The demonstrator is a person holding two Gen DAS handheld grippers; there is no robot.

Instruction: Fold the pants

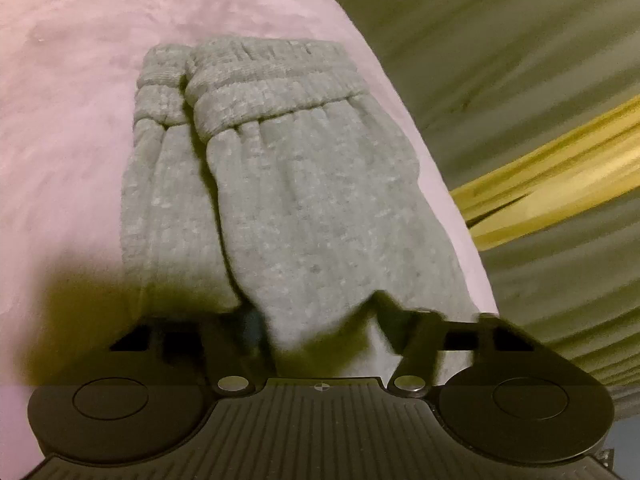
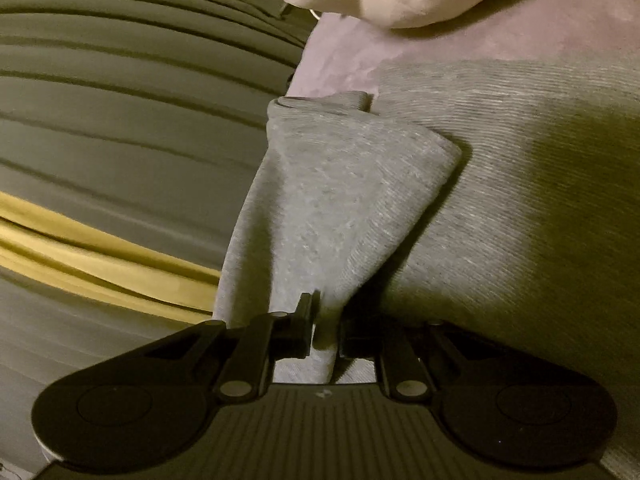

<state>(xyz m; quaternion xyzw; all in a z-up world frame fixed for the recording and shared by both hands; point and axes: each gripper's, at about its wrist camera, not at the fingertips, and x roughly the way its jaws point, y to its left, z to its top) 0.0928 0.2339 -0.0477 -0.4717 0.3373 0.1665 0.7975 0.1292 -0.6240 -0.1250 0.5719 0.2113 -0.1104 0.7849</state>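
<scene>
No readable text, label, brand, number or sign anywhere in either view.

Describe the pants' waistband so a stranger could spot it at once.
Start from the pink bedcover, where the grey pants lie near its edge. The waistband is their far end, away from the left gripper: a gathered, ribbed strip, unlike the smoother cloth below it.
</scene>
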